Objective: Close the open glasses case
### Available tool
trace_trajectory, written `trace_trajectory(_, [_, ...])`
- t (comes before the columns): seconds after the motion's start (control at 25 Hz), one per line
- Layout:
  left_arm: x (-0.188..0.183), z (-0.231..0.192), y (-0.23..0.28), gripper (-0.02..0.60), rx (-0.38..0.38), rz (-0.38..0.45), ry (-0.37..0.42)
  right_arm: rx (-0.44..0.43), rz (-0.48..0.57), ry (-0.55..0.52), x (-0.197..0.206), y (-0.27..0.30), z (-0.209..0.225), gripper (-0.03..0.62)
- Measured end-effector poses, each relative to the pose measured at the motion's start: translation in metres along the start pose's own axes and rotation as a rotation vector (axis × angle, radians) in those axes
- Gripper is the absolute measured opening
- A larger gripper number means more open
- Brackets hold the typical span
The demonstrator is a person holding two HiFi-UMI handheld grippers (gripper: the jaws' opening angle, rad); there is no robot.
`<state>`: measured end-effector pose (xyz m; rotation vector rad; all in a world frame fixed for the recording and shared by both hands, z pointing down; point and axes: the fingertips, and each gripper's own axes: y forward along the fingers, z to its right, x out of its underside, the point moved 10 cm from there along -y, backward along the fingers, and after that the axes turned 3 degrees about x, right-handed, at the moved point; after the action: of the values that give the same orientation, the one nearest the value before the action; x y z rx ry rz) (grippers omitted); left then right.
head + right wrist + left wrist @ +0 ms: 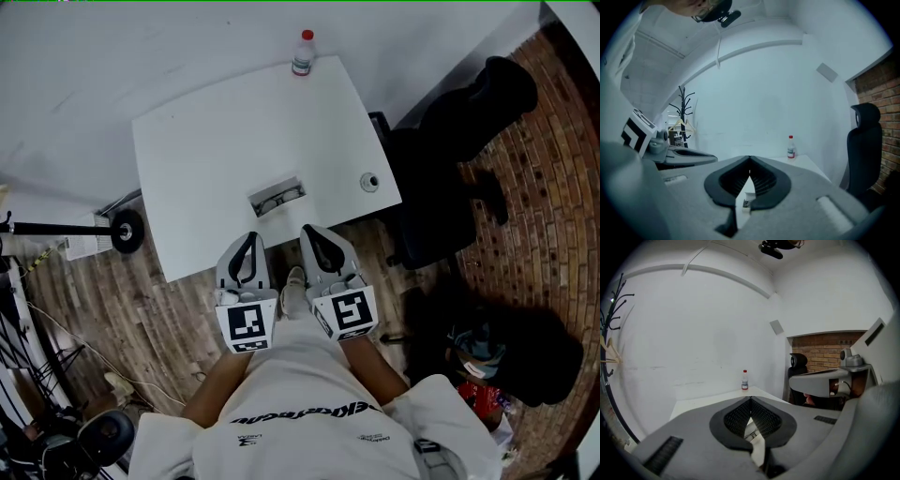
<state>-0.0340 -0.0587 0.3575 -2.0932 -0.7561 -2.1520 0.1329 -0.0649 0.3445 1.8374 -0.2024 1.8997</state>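
At the far left of the head view a black wheel [127, 231] stands on the wooden floor beside the white table [206, 159]. The left gripper [251, 235] is held over the table's near edge, its marker cube toward the person. In the left gripper view its jaws meet at the tips with nothing between them, so the left gripper [750, 399] is clenched and empty. Just beyond and between the two tools, near the table's front edge, lies the case [277, 197], open, with dark glasses in it. It touches neither tool, and it shows through the gap under the closed jaws in both gripper views [753, 434] [746, 203]. The right gripper [311, 229] is alongside the left one, near the same edge. In its own view the right gripper [749, 158] also has its jaws closed tip to tip on nothing. A bottle [302, 53] stands upright at the table's far edge, well apart from the case. A small round object [369, 182] sits near the right edge, and a black chair [450, 159] stands beside the table on the right.
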Motion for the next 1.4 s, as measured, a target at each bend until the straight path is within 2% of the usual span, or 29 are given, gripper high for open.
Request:
trace_trajectory(0.16, [0.012, -0.012, 0.019, -0.003, -0.053, -0.048, 0.010, -0.020, -0.037, 0.005, 0.013, 0.018, 0.004, 0.002])
trace_trajectory(0.28, [0.021, -0.025, 0.035, -0.003, -0.059, -0.074, 0.011, -0.022, -0.073, 0.008, 0.024, 0.033, 0.004, 0.002])
trace_trajectory(0.44, [0.040, -0.045, 0.052, -0.003, -0.037, -0.124, -0.005, 0.000, -0.113, 0.008, 0.037, 0.052, -0.003, 0.002])
trace_trajectory(0.68, [0.063, -0.066, 0.075, -0.002, 0.042, -0.166, 0.006, 0.029, -0.162, 0.009, 0.053, 0.073, -0.015, 0.002])
trace_trajectory(0.96, [0.088, -0.085, 0.103, -0.002, 0.063, -0.246, 0.015, 0.047, -0.204, -0.001, 0.069, 0.082, -0.022, 0.002])
trace_trajectory(1.4, [0.123, -0.104, 0.140, 0.055, 0.104, -0.352, -0.087, 0.071, -0.259, 0.021, 0.092, 0.097, -0.018, 0.002])
